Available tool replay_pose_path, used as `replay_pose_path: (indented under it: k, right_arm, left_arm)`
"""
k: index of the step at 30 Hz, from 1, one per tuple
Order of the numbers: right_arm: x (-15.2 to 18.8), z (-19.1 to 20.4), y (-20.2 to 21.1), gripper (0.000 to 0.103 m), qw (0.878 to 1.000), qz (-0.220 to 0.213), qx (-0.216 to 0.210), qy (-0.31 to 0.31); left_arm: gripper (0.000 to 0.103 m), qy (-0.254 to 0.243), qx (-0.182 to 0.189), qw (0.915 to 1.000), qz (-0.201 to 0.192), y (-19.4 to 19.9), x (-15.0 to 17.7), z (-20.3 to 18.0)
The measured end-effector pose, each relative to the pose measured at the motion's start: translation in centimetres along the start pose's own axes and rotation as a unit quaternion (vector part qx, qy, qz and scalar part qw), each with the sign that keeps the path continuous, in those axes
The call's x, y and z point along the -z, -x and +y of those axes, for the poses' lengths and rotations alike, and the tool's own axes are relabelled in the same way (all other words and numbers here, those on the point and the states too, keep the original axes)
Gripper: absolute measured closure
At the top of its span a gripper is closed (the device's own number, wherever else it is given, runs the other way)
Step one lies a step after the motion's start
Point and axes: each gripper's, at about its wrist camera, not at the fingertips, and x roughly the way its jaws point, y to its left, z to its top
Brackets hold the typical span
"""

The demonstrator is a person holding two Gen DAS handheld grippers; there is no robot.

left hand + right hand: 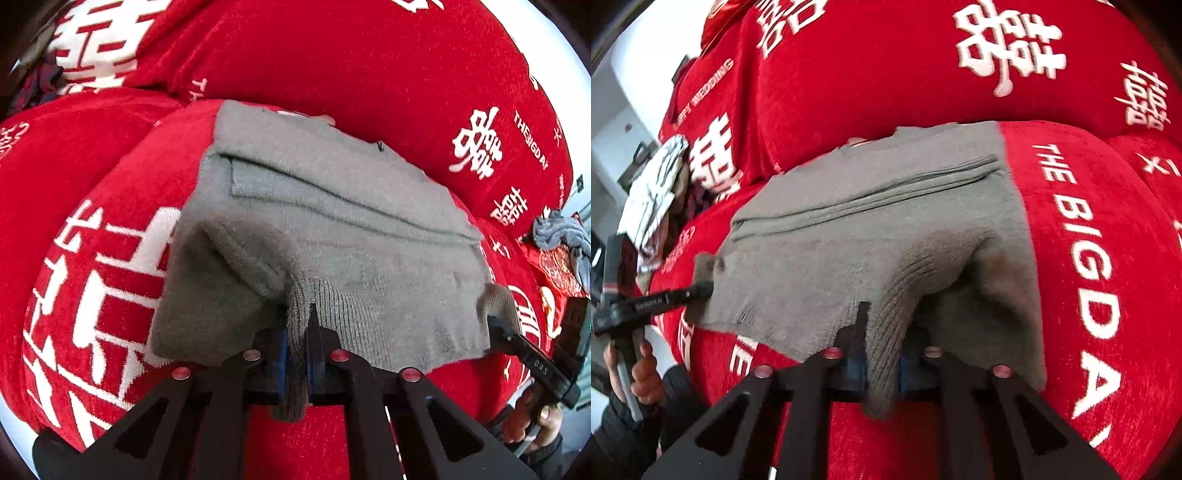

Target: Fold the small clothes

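A grey knitted sweater (332,206) lies partly folded on a red sofa seat cushion (110,229) with white characters. My left gripper (298,326) is shut on the ribbed hem near the sweater's front left corner, and grey knit is bunched between its blue pads. My right gripper (886,332) is shut on the ribbed hem at the other front corner, with a ridge of fabric raised ahead of it. Each gripper shows in the other's view: the right gripper (493,320) and the left gripper (704,290) both pinch the hem edge of the sweater (871,221).
Red back cushions (332,55) rise behind the sweater. A blue-grey cloth (561,236) lies on the seat to the right, and a pale patterned heap of clothes (653,195) lies at that same end. A person's hand (646,376) holds the left gripper's handle.
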Motion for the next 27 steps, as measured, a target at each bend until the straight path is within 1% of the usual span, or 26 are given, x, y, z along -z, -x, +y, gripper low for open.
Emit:
replay_pose_path:
  k: [2,5,8,12,17,27]
  right_arm:
    - [-0.5,0.5,0.7,0.092,1.000,-0.014,0.004,0.012]
    - [-1.6,0.5,2.1,0.092,0.999,-0.035,-0.010,0.001]
    - [-3.3,0.0,2.8,0.092,0.998,-0.050,-0.020,-0.016]
    - [-5.2,-0.1,2.9,0.092,0.998,-0.061,-0.017,-0.028]
    - [-7.2,0.0,2.3,0.092,0.998,-0.063,-0.010,-0.031]
    - [-11.3,-0.5,1.1,0.092,0.997,-0.068,-0.002,-0.039]
  left_arm:
    - [0.095,-0.003,0.006,0.9997,-0.022,1.2,-0.4,-0.3]
    - [0.095,-0.001,0.023,0.9987,-0.045,2.8,-1.7,-0.4]
    - [0.095,0.004,0.027,0.9981,-0.055,3.2,-3.2,-0.4]
    - [0.095,0.008,0.028,0.9976,-0.062,3.1,-4.9,-0.7]
    - [0.095,0.011,0.023,0.9977,-0.063,2.3,-7.0,-1.1]
    - [0.095,-0.005,0.013,0.9968,-0.079,1.8,-11.5,-2.2]
